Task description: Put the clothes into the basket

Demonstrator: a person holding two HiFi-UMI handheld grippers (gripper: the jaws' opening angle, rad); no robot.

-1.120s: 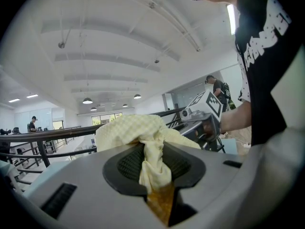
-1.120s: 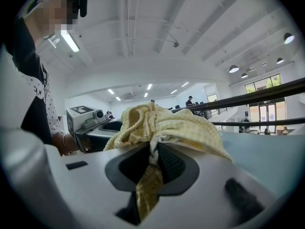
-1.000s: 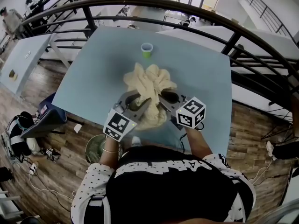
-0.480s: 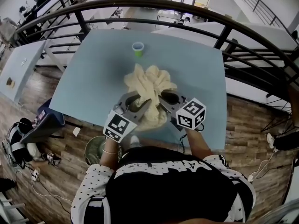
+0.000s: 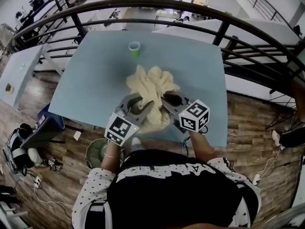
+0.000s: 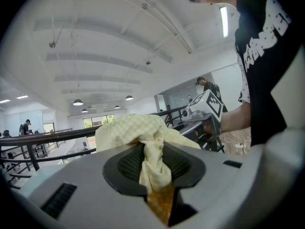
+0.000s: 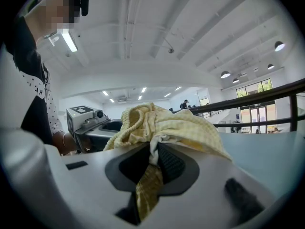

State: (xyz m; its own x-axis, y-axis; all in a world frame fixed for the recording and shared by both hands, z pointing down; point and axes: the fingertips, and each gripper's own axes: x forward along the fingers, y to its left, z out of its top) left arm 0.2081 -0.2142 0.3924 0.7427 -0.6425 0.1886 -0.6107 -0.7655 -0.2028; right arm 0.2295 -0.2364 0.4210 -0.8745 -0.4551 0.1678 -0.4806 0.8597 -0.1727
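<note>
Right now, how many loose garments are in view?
1: a yellow checked cloth, bunched between the left tool and the right tool, both clamped on it. Its folds could hide another.

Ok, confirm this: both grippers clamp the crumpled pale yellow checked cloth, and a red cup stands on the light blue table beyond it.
Not red: the head view shows a green cup on the light blue table. The rest holds: left gripper and right gripper both clamp the crumpled pale yellow checked cloth.
</note>
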